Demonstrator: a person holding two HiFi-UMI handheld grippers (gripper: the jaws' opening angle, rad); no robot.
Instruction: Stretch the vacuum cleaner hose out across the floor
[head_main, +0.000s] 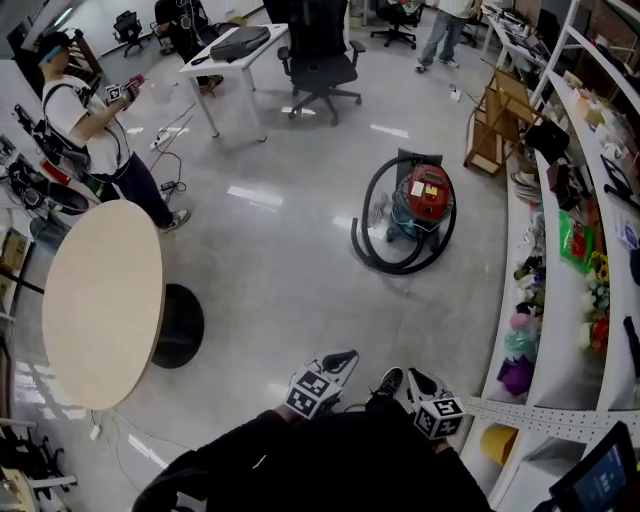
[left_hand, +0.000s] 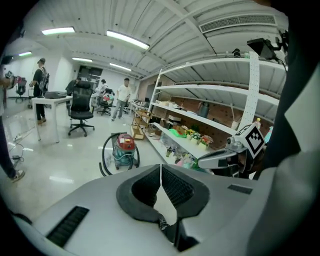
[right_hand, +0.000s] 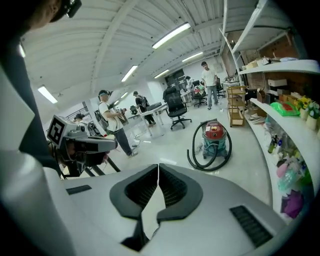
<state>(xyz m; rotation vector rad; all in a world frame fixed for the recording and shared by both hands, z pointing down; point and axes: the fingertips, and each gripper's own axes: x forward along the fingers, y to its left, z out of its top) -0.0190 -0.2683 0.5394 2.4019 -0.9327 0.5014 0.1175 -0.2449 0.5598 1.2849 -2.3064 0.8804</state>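
Note:
A red and teal canister vacuum cleaner (head_main: 423, 201) stands on the grey floor toward the right shelves, with its black hose (head_main: 371, 240) looped around it in a ring. It also shows ahead as a small vacuum cleaner (left_hand: 124, 149) in the left gripper view and as a vacuum cleaner (right_hand: 215, 140) in the right gripper view. My left gripper (head_main: 345, 358) and right gripper (head_main: 413, 378) are held close to my body at the bottom of the head view, well short of the hose. Both have their jaws shut with nothing between them.
A round beige table (head_main: 100, 300) on a black base stands at the left. Curved white shelves (head_main: 545, 300) with assorted items run along the right. A person (head_main: 95, 135) stands at the far left; a black office chair (head_main: 320, 55) and white desk (head_main: 235, 50) lie beyond the vacuum.

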